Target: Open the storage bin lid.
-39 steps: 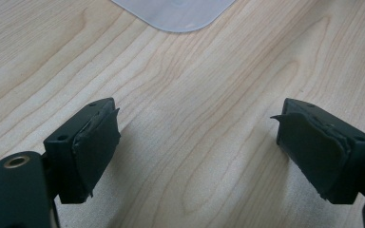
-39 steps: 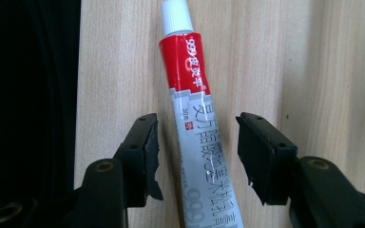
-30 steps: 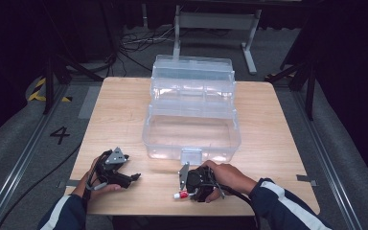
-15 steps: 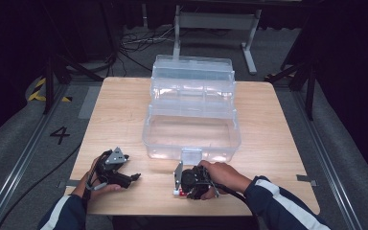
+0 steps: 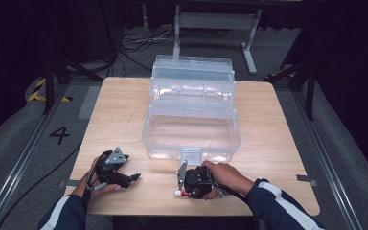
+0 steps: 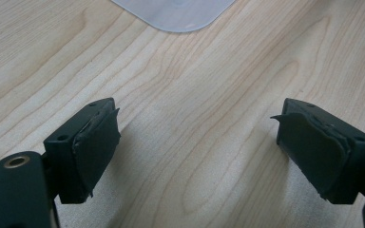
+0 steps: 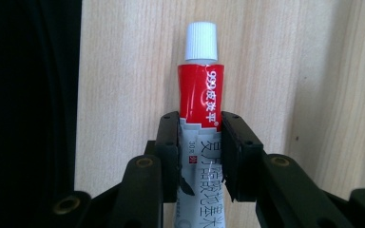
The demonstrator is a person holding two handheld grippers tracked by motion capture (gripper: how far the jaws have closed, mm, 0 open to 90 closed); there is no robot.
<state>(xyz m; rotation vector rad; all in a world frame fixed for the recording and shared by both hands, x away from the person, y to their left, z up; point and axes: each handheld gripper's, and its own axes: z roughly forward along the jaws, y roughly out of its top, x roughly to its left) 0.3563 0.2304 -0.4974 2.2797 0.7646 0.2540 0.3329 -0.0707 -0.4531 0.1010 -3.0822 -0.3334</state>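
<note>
Right tool (image 7: 200,142): jaws, just closing, clamp the red-and-grey tube (image 7: 200,102) at mid-length.
Tube: white cap toward the worktop's (image 5: 124,110) near edge, in front of the clear box (image 5: 191,129).
Left tool (image 6: 197,142): released, empty, over bare wood.
</note>
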